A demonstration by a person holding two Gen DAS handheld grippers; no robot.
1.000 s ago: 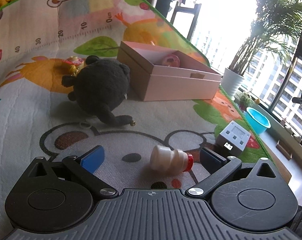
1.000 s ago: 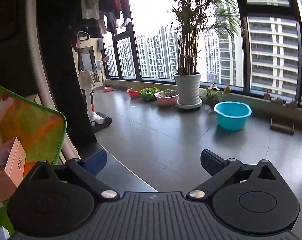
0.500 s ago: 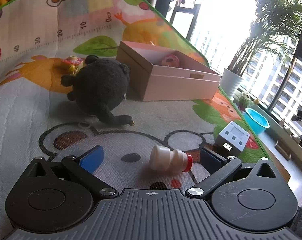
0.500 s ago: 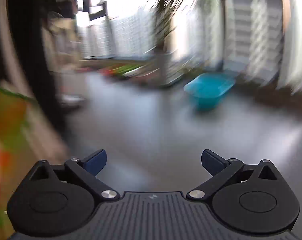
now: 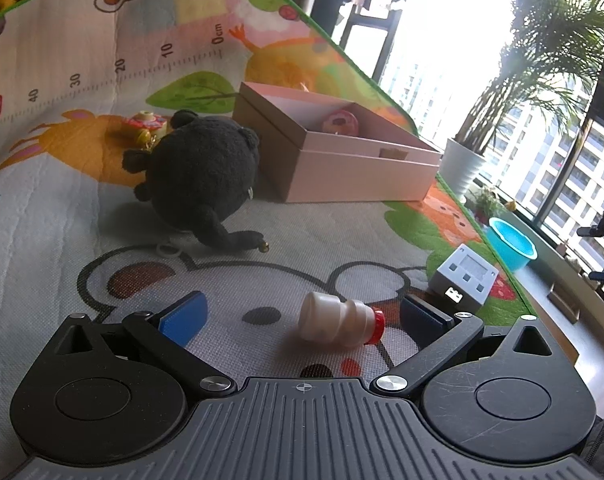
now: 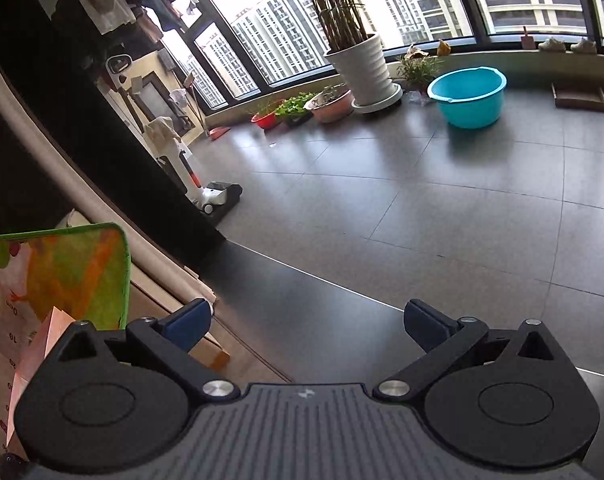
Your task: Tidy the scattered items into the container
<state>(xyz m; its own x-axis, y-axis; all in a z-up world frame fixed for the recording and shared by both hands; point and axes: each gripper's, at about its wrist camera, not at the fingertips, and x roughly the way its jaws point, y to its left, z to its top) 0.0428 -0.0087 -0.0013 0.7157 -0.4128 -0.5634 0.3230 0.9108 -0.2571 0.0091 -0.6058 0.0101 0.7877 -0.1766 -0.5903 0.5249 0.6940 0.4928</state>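
Observation:
A small white bottle with a red cap (image 5: 339,320) lies on its side on the play mat, between the fingers of my open left gripper (image 5: 302,314) and nearer the right one. Behind it sits a black plush toy (image 5: 202,178), then a pink box (image 5: 342,160) with a pink round toy (image 5: 340,123) inside. A grey cube gadget (image 5: 464,276) rests right of the bottle. A small red and yellow toy (image 5: 146,127) lies behind the plush. My right gripper (image 6: 307,320) is open, holds nothing and faces the tiled floor; the pink box corner (image 6: 34,356) shows at its left.
The mat's green edge (image 5: 482,236) runs along the right, with a drop to the floor beyond. On the floor stand a blue basin (image 6: 468,96), a potted palm (image 6: 362,68), small planters (image 6: 330,100) and a floor cleaner (image 6: 212,194).
The left gripper has barely moved around the bottle. The right gripper swung quickly and now tilts, looking down at the floor from a rotated angle.

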